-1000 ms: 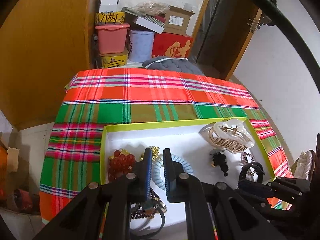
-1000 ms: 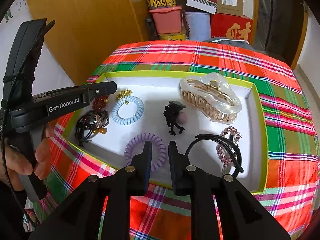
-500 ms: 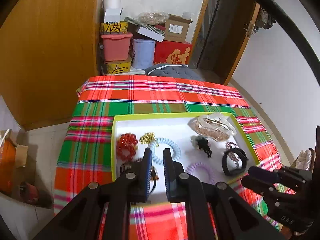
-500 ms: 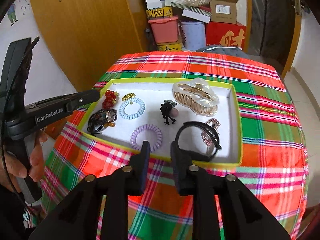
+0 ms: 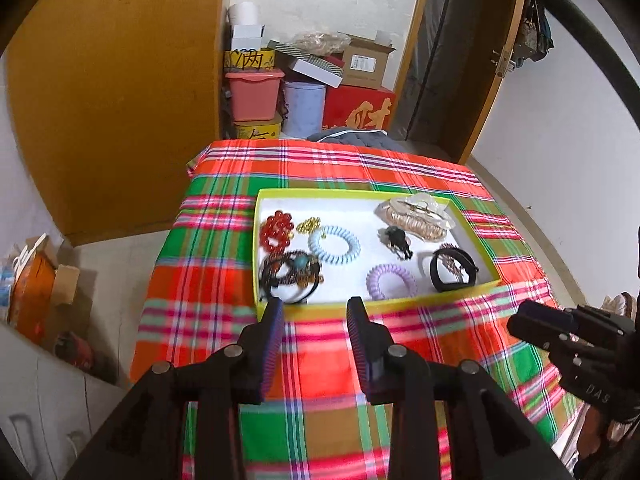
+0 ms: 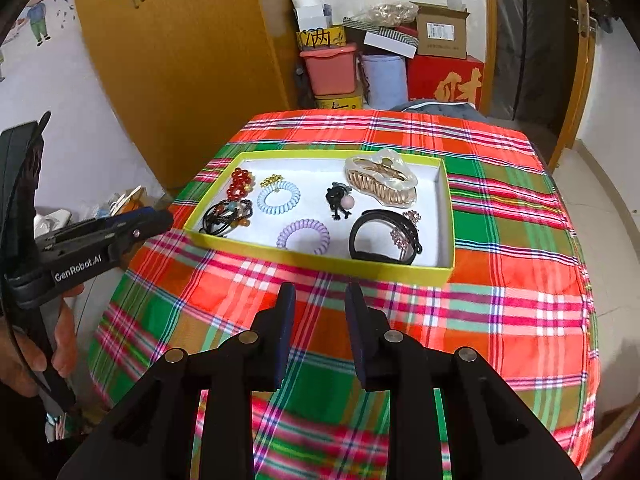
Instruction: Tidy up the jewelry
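Note:
A yellow-green tray (image 6: pixel 320 260) with a white floor sits on the plaid table. In it lie a red bead bracelet (image 6: pixel 240 182), a blue coil tie (image 6: pixel 279 198), a purple coil tie (image 6: pixel 303 236), a pearly claw clip (image 6: pixel 380 180), a small black clip (image 6: pixel 339 202), a black headband (image 6: pixel 380 238) and dark cord bracelets (image 6: pixel 228 216). My left gripper (image 5: pixel 316 312) hovers over the cloth just short of the tray's near rim (image 5: pixel 380 305), its jaws opening with nothing between them. My right gripper (image 6: pixel 320 294) hangs above the cloth nearer me, a gap between its fingers, empty.
The plaid cloth (image 6: pixel 500 320) covers a small table with floor around it. Behind stand a pink bin (image 6: pixel 330 70), a blue bucket (image 6: pixel 384 80), a red box (image 6: pixel 446 80) and cartons beside a wooden wardrobe (image 6: pixel 172 60). A hand (image 6: pixel 60 344) holds the left gripper's handle.
Both grippers have drawn back and up from the tray to over the near cloth. The left jaws, close together before, now stand wider; the right gap has widened slightly.

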`<state>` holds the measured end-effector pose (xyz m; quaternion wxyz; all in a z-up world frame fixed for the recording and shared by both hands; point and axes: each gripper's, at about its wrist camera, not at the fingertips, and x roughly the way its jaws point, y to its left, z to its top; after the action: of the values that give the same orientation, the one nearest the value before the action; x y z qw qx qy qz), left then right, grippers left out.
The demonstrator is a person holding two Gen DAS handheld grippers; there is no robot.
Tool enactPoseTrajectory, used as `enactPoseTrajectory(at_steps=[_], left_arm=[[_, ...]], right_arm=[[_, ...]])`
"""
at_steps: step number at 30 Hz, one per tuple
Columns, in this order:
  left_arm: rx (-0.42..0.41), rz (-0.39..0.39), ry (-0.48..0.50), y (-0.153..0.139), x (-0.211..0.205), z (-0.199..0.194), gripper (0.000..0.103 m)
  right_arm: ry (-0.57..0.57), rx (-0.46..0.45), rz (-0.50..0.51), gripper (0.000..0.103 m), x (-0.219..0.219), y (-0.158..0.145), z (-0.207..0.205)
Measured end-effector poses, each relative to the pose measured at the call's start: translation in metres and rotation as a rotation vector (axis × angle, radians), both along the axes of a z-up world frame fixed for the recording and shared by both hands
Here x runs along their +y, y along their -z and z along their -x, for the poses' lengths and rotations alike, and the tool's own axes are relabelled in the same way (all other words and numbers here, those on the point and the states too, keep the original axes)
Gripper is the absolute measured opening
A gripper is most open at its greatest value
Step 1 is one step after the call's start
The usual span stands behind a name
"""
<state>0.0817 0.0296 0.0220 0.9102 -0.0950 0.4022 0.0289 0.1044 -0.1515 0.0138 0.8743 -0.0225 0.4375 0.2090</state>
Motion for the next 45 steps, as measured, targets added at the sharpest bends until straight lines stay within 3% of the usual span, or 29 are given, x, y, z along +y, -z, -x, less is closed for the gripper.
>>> enactPoseTrajectory(at_steps=[5,9,20,45], left_arm=[[-0.009,-0.002,-0.021,-0.001,0.0,0.022,0.032],[-0.008,-0.004,-0.023,0.001,-0.004,0.038,0.032],[0.034,-0.009,-0.023,0.017,-0.017,0.059,0.033],[0.076,0.027,0.006,0.031,-0.026,0.053,0.033]], right_arm=[[-0.004,-0.02,0.007,0.028,-0.005,-0.003,0.017],[0.0,-0.02,0.016,0.04,-0.01,-0.001,0.028],[0.027,-0.01,0.039,0.04,-0.02,0.005,0.045],[0.017,0.019,0.07,0.04,-0.016,0.018,0.041]])
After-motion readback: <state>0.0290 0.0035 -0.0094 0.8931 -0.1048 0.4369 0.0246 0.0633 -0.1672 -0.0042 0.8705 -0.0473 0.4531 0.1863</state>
